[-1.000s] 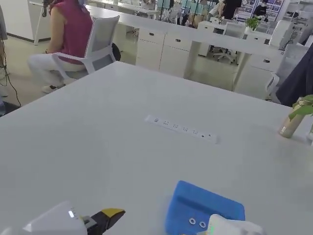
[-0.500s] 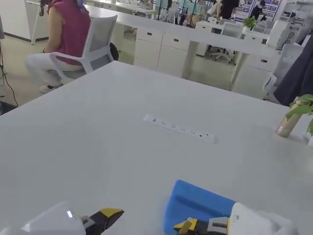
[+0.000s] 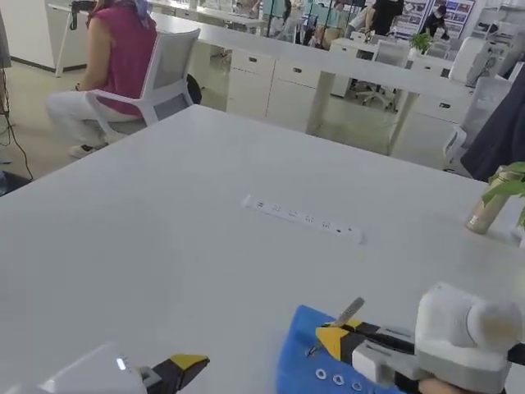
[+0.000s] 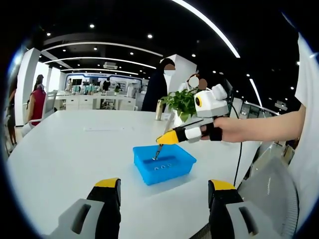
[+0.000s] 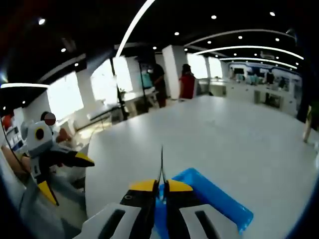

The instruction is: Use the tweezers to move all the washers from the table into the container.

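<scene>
My right tool is closed on the tweezers, their tips over the container by the near edge of the tabletop, where three washers lie. The left tool stands wide open, empty. I would lower the tips before easing.

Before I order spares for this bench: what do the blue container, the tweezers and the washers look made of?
The container: likely moulded plastic, matte, even blue, rounded rim. The tweezers: apparently metal, thin grey with dull sheen. The washers: small pale rings, probably metal; too small to confirm.
</scene>
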The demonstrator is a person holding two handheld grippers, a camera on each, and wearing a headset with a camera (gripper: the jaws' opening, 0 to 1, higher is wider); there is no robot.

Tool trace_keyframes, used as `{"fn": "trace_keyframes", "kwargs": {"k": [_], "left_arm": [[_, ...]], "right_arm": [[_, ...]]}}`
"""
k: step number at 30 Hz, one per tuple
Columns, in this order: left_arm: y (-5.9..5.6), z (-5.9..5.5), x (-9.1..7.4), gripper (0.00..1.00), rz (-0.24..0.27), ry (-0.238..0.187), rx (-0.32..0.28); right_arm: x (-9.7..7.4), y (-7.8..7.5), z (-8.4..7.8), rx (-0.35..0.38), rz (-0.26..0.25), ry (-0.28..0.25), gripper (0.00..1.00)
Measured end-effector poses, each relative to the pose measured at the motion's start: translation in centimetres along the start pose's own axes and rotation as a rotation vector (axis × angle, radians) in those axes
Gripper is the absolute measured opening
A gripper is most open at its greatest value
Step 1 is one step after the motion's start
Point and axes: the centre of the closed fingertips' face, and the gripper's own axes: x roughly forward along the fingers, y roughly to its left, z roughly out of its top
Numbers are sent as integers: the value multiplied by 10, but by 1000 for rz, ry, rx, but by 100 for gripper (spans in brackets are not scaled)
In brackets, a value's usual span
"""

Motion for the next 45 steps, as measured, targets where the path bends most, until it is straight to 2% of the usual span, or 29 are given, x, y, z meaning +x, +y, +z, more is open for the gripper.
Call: {"fn": "trace_keyframes", "kwargs": {"k": [3, 5, 9, 14, 18, 23, 30, 35, 38, 41, 43, 45], "left_arm": [[1, 0, 0, 72, 3, -1, -3], [1, 1, 0, 72, 4, -4, -6], [1, -1, 0, 71, 3, 3, -2], [1, -1, 0, 71, 4, 4, -4], [2, 0, 0, 71, 9, 0, -5], [2, -1, 0, 71, 10, 3, 0], [3, 0, 0, 71, 15, -2, 3], [3, 0, 0, 71, 14, 0, 4], [3, 0, 0, 71, 13, 0, 6], [4, 1, -1, 71, 22, 1, 28], [2, 1, -1, 70, 11, -1, 16], [1, 2, -2, 69, 1, -2, 10]], "right_arm": [[10, -10, -3, 103, 1, 1, 3], [15, -15, -7, 140, -11, 13, 3], [25, -26, -19, 187, -28, 50, 3], [29, -27, -24, 206, -20, 59, 3], [32, -24, -26, 194, -18, 64, 3], [38, -20, -30, 112, 0, 103, 3], [34, -15, -28, 75, -6, 88, 4], [21, -8, -13, 62, 3, 17, 4], [8, -1, -5, 49, 23, -23, 4], [-6, 9, -2, 22, 41, -44, 3], [-14, 17, -1, 7, 56, -55, 3], [-24, 25, 0, -55, 63, -59, 3]]}}
